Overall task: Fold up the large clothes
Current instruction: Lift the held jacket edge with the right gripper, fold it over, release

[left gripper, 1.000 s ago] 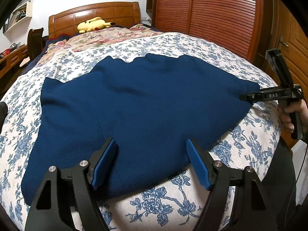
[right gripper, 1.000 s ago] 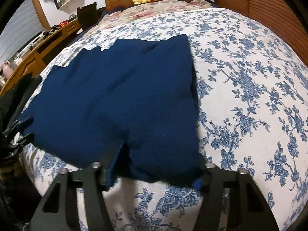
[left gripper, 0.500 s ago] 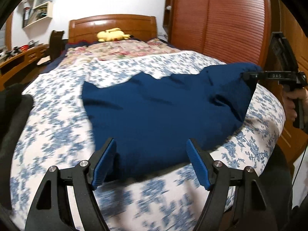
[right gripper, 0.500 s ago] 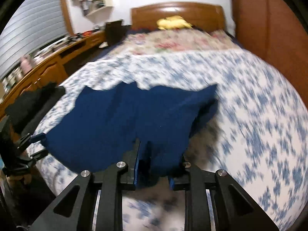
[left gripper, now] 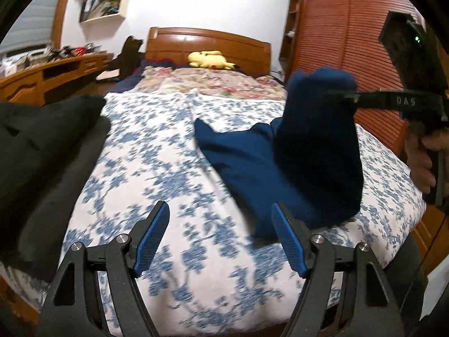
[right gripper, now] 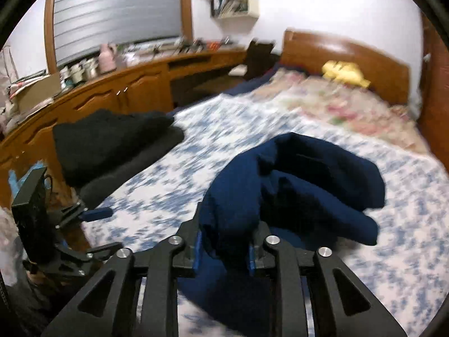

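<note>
Right gripper [right gripper: 224, 250] has blue garment [right gripper: 297, 191] bunched between its fingers [right gripper: 196, 248], pads pressing cloth on both sides. Jaws narrow; they have just been opening slightly after a tighter pinch, cloth still caught between them. A second ago the garment lay spread flat across the bed [left gripper: 168, 168], with this gripper at its near right corner. Now that corner is lifted off the bed and the cloth hangs from the fingers in a crumpled heap, the rest piled just ahead of them on the quilt.

In the left wrist view the raised part stands up as a dark blue hump, the right gripper biting it from the side, a hand [left gripper: 421, 163] on the grip. The lower part trails on the bed toward the left gripper [left gripper: 221, 236].

Left gripper: fingers wide apart, nothing between them, only bare quilt. The garment's trailing edge lies just beyond its right finger [left gripper: 286, 238], not touching as far as I can tell. Earlier the cloth filled the space in front of these fingers; now it sits off to their right.

Black clothing [left gripper: 42, 151] sits well off to the left of the left fingers, untouched.

Judgement: garment being picked up or swung over, not a neat fold yet. It's bunched, so it will likely need re-spreading or a second grip from the left gripper. Fold barely begun.
</note>
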